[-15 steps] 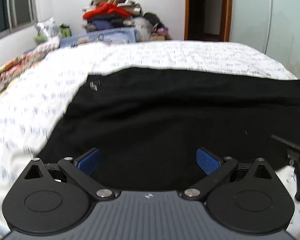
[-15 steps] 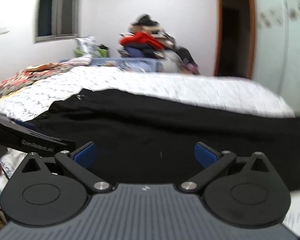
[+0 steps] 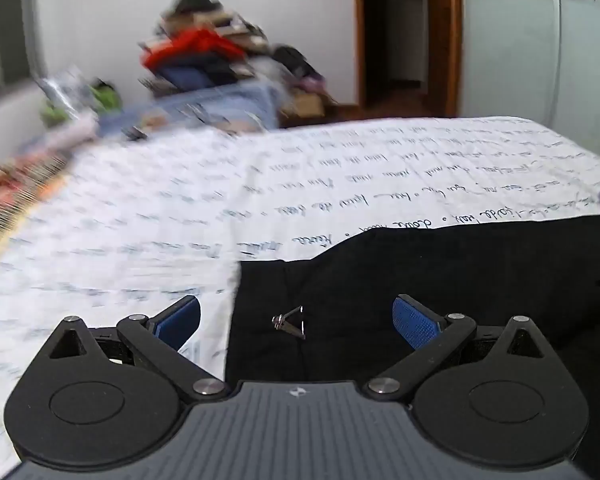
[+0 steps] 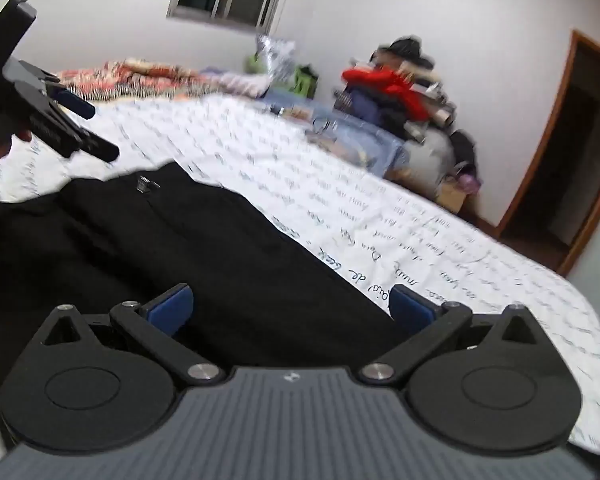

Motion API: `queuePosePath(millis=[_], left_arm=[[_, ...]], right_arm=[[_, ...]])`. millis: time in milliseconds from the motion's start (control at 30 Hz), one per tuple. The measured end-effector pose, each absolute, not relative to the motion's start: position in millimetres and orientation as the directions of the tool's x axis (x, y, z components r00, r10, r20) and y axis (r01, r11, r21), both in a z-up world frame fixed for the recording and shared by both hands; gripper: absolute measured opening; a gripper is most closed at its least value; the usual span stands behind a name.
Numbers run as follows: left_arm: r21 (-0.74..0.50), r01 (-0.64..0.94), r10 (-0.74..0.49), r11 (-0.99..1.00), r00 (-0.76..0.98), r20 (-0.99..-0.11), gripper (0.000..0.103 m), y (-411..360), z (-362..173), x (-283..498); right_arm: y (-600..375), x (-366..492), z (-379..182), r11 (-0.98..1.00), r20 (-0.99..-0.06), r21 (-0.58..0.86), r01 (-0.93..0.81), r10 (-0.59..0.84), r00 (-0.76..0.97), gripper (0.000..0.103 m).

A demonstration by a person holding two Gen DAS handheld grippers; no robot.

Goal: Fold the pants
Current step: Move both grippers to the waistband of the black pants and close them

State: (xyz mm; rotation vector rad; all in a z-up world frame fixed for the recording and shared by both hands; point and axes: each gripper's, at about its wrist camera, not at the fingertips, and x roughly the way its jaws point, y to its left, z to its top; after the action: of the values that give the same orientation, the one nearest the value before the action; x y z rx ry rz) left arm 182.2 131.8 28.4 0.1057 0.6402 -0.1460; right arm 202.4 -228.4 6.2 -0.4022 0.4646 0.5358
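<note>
Black pants point(image 3: 440, 280) lie flat on the white bed sheet with handwriting print point(image 3: 340, 172). A metal clasp point(image 3: 290, 320) marks the waistband. My left gripper point(image 3: 296, 322) is open, hovering just above the waistband corner with the clasp between its blue pads. My right gripper point(image 4: 290, 310) is open and empty above the pants point(image 4: 180, 248) near their far edge. The left gripper also shows in the right wrist view point(image 4: 88, 128), raised above the waistband end, near the clasp point(image 4: 146, 184).
A pile of clothes point(image 3: 204, 60) and bags stands beyond the bed against the far wall. A patterned blanket point(image 4: 140, 76) lies at the bed's far left. A doorway point(image 3: 404, 36) and a white wardrobe point(image 3: 540, 52) are at the right.
Both grippers moved: the left went toward the waistband corner, so the clasp now sits between its pads. The right swung and tilted toward the pants' far edge. Both stayed open.
</note>
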Motion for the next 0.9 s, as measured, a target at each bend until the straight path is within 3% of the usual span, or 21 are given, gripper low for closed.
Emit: queuePosePath(millis=[100, 300, 400, 533, 600, 667, 700, 733, 767, 833, 900], left_arm=[[-0.020, 0.221, -0.177, 0.975, 0.722, -0.668, 0.103, 163, -2, 238], [-0.147, 0.315, -0.325, 0.938, 0.646, -0.691, 0.103, 183, -29, 277], [-0.118, 0.343, -0.314, 0.932, 0.600, -0.736, 0.103, 182, -34, 301], [-0.187, 0.337, -0.358, 0.923, 0.568, -0.741, 0.103, 182, -51, 320], [-0.224, 0.322, -0.376, 0.920, 0.560, -0.739, 0.103, 185, -58, 327], [-0.251, 0.304, -0.384, 0.919, 0.548, -0.743, 0.102, 185, -60, 331], [-0.250, 0.297, -0.379, 0.922, 0.547, -0.747, 0.101, 182, -58, 332], [-0.239, 0.292, -0.367, 0.926, 0.548, -0.752, 0.085, 181, -56, 331], [-0.222, 0.298, -0.357, 0.929, 0.550, -0.755, 0.056, 179, -54, 330], [-0.202, 0.293, -0.339, 0.935, 0.560, -0.756, 0.044, 179, -48, 327], [-0.219, 0.284, -0.348, 0.933, 0.574, -0.741, 0.039, 180, -41, 321]], right_arm=[[-234, 251, -5, 0.785, -0.559, -0.200, -0.586, 0.400, 0.727, 0.102], [-251, 331, -35, 0.764, -0.666, -0.105, -0.637, 0.422, 0.616, 0.098], [-258, 357, -50, 0.755, -0.714, -0.056, -0.654, 0.427, 0.555, 0.098], [-265, 380, -68, 0.745, -0.754, 0.020, -0.667, 0.449, 0.479, 0.096], [-268, 383, -71, 0.737, -0.754, 0.060, -0.673, 0.476, 0.453, 0.084], [-268, 381, -69, 0.719, -0.745, 0.082, -0.690, 0.504, 0.437, 0.055], [-270, 380, -67, 0.714, -0.741, 0.095, -0.694, 0.516, 0.429, 0.047], [-270, 380, -65, 0.712, -0.740, 0.108, -0.694, 0.524, 0.422, 0.029], [-271, 380, -63, 0.712, -0.737, 0.116, -0.693, 0.529, 0.420, 0.013], [-270, 380, -59, 0.712, -0.731, 0.104, -0.695, 0.528, 0.432, 0.007], [-267, 373, -56, 0.716, -0.720, 0.065, -0.695, 0.516, 0.465, 0.007]])
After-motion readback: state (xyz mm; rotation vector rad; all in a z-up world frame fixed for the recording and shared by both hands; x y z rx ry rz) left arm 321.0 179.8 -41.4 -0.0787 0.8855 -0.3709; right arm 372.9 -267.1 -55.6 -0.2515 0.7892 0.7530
